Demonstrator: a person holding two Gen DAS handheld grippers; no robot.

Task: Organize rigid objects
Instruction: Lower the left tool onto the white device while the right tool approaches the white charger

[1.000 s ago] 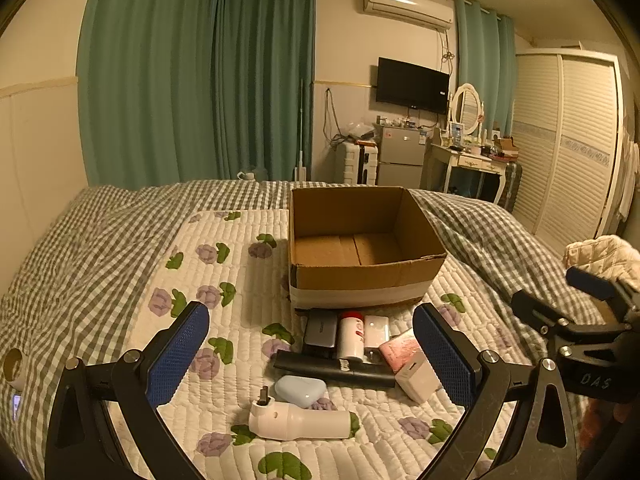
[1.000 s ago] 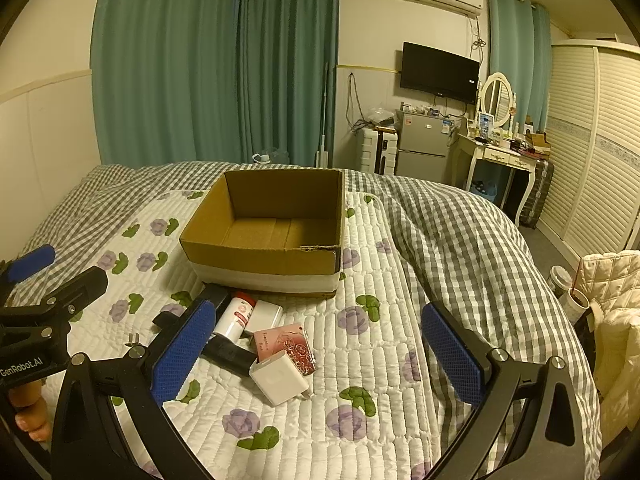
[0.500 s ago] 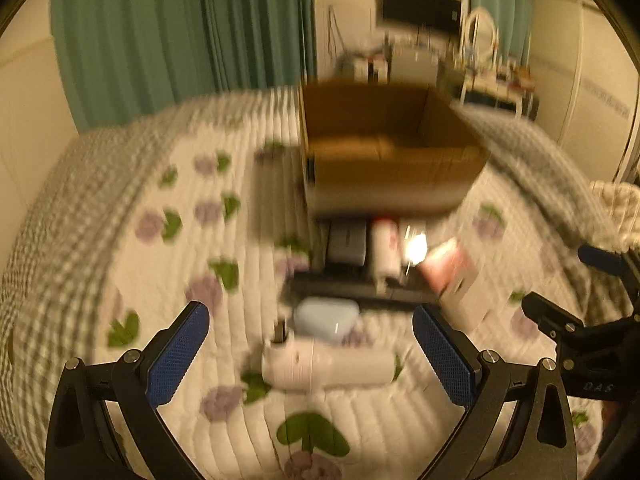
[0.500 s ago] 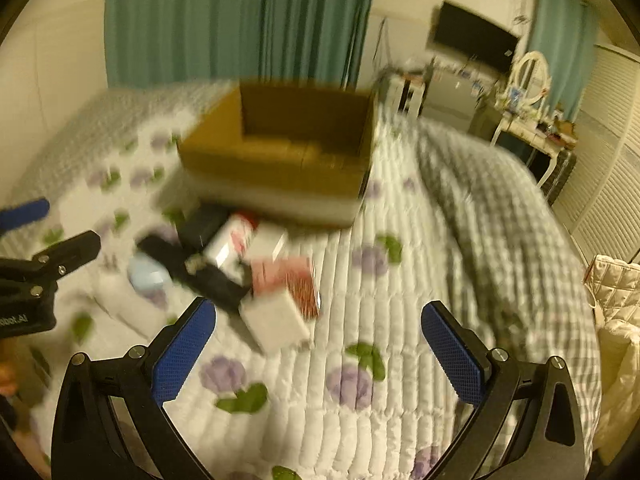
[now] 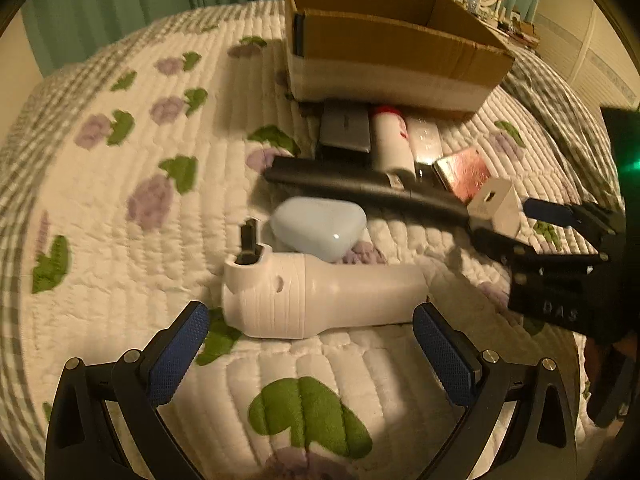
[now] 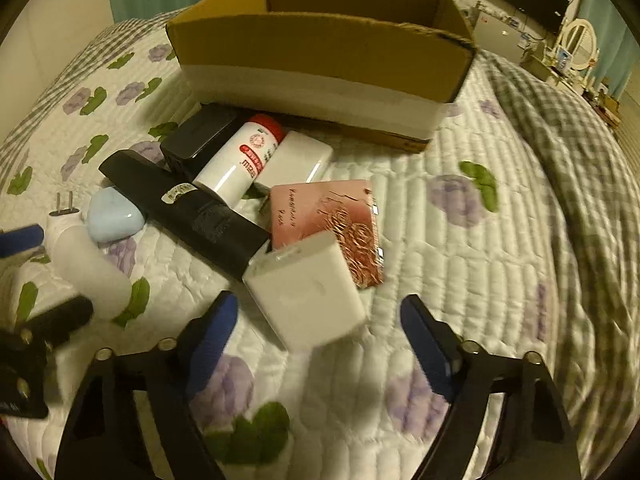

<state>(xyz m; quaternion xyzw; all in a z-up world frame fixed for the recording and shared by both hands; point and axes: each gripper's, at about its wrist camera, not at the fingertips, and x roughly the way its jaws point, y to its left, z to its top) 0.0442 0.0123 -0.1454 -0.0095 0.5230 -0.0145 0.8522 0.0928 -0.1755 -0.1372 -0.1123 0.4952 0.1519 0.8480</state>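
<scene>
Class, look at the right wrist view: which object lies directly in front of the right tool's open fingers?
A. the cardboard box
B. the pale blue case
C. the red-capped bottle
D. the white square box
D: the white square box sits just ahead of the right tool, between its spread blue pads but untouched; the other items lie farther off.

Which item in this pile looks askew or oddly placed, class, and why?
The white cube charger stands out: it sits tilted, propped on the edge of the pink box and the end of the long black case instead of lying flat on the quilt. The cardboard box also has a frayed front rim.
</scene>
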